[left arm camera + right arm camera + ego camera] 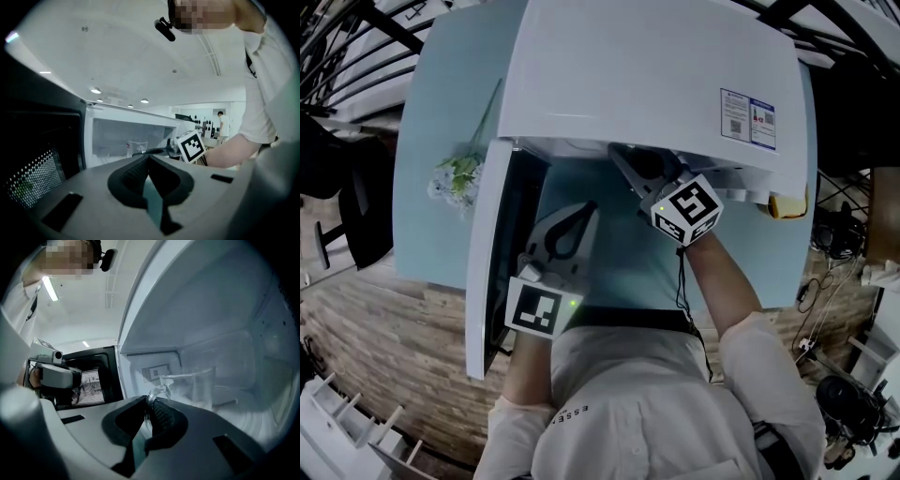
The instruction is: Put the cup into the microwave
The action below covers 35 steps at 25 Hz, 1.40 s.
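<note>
Cup (pixel 206 385) handle in closed right hand-held gripper (pixel 148 405)

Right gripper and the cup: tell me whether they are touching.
Touching. The right gripper view shows the right gripper shut on the handle of the cup.

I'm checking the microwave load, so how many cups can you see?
1. The cup is inside the open microwave, its handle pinched by the right tongs. Others may be hidden in unseen corners.
</note>
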Tool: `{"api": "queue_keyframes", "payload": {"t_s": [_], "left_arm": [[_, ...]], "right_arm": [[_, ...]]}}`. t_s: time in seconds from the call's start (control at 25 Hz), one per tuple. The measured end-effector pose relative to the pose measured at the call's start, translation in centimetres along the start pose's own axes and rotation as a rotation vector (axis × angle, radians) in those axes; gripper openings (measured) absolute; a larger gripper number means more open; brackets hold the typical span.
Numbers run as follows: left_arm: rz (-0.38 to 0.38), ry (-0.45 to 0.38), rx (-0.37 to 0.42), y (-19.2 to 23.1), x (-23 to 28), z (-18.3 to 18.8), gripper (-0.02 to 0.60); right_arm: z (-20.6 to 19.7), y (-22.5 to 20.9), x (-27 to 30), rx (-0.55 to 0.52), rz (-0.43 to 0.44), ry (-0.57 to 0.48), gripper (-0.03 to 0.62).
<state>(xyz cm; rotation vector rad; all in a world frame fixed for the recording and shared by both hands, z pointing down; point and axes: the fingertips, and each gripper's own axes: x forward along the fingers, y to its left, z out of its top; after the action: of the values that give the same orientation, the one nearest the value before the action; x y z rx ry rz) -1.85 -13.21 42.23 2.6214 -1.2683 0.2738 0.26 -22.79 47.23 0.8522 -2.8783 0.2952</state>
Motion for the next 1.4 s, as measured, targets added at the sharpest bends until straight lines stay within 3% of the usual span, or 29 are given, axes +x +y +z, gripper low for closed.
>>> {"api": "queue_keyframes", "payload": {"t_s": [0.6,0.76,0.88,1.4], "left_arm": [[-0.005,0.007,-0.004,0.2,0.4,0.6,0.003],[-0.01,0.003,0.0,0.0,0.5,0.6,0.003],[-0.013,0.007,-0.003,-0.2,0.5,0.6,0.003],[-0.032,-0.055,0.031,-1.5,-0.4,3.7,0.003]], "right_arm": [[-1.2,-0.8,-0.3,-0.008,-0.065,0.044,0.023],[-1.6,-0.7,-0.5,-0.001,-0.072,0.061,0.092],[-1.6,-1.2,-1.3,0.004,-0.106,0.056,0.103],[2.4,0.7,-6.4,0.006,-0.185,0.0,0.14]]}}
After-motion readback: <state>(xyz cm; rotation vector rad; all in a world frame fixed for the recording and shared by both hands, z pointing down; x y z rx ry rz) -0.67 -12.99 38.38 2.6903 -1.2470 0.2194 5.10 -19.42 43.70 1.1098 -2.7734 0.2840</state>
